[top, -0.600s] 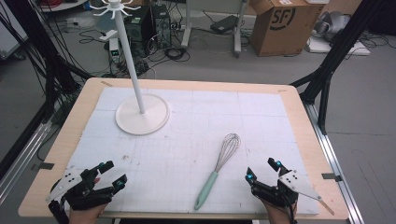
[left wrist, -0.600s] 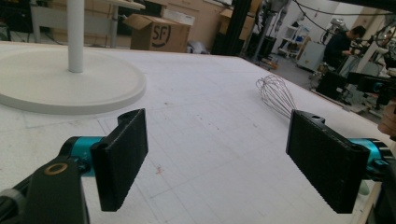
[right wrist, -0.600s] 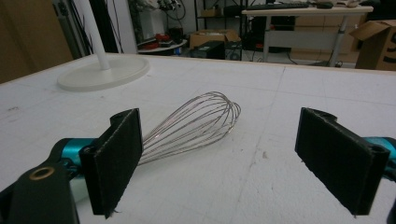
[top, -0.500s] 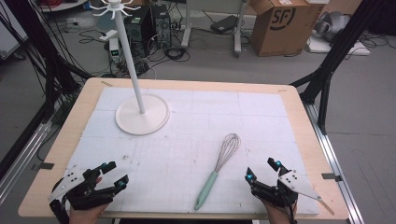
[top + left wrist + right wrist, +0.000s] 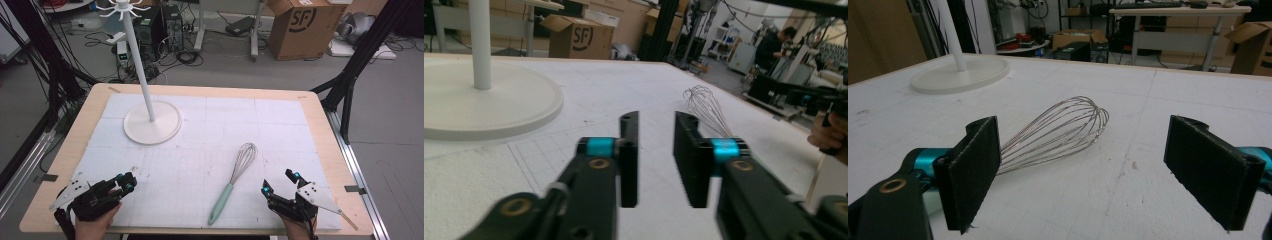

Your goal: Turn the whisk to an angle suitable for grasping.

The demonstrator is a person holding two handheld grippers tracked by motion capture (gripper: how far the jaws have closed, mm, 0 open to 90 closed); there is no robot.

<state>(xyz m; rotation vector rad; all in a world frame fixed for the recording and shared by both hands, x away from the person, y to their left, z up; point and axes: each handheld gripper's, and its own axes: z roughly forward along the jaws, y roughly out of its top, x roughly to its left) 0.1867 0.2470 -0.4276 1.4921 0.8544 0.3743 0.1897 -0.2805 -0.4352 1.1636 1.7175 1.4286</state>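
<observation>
1. Whisk lay flat on the white mat, mint handle toward the near edge, wire head pointing away toward the stand.
2. Right gripper sat just right of the whisk's handle, apart from it, near the front edge; jaws spread wide, holding nothing.
3. Seen from the right gripper view, wire head lay between the two black pads, closer to the left one, untouched.
4. Left gripper rested well left of the whisk, in front of the stand's round base; jaws parted by a narrow gap, empty.
5. Cardboard box stood on the floor far beyond the whisk.
</observation>
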